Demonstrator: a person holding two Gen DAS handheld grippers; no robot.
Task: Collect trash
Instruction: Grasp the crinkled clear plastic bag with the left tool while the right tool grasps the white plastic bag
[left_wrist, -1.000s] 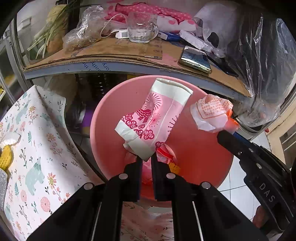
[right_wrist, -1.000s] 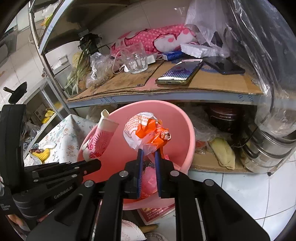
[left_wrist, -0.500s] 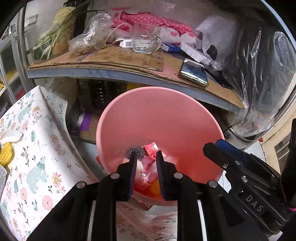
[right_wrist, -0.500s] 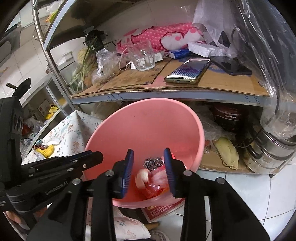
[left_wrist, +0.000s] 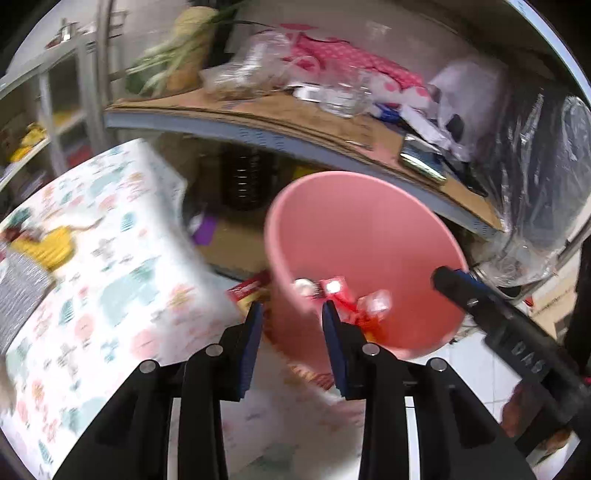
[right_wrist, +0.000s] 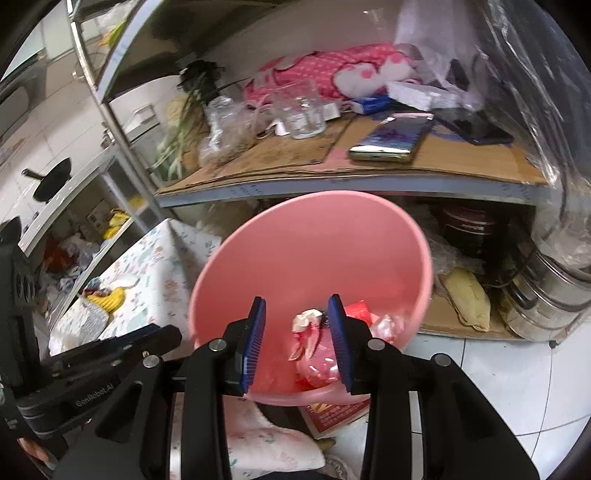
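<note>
A pink bin (left_wrist: 369, 229) (right_wrist: 314, 251) stands on the floor under a shelf. Crumpled red and white trash (left_wrist: 369, 306) (right_wrist: 314, 343) lies at its bottom, including the paper cup and the wrapper. My left gripper (left_wrist: 293, 314) hovers over the bin's near left rim; its jaws are opening and nothing is between them. The left wrist view is blurred by motion. Above the bin's front, my right gripper (right_wrist: 297, 306) is open and empty, with the trash far below its pads. Each gripper shows at the edge of the other's view.
A cardboard-lined shelf (right_wrist: 369, 173) above the bin carries a phone (right_wrist: 391, 140), a glass mug (right_wrist: 303, 110) and bags. A floral-cloth table (left_wrist: 92, 258) stands at the left. Steel pots (right_wrist: 546, 295) sit at the lower right. A red leaflet (right_wrist: 332, 413) lies on the floor tiles.
The left gripper let go of the patterned paper cup and the right let go of the orange-and-white wrapper; both now lie in the bin. Both jaws opened. The left gripper swung left.
</note>
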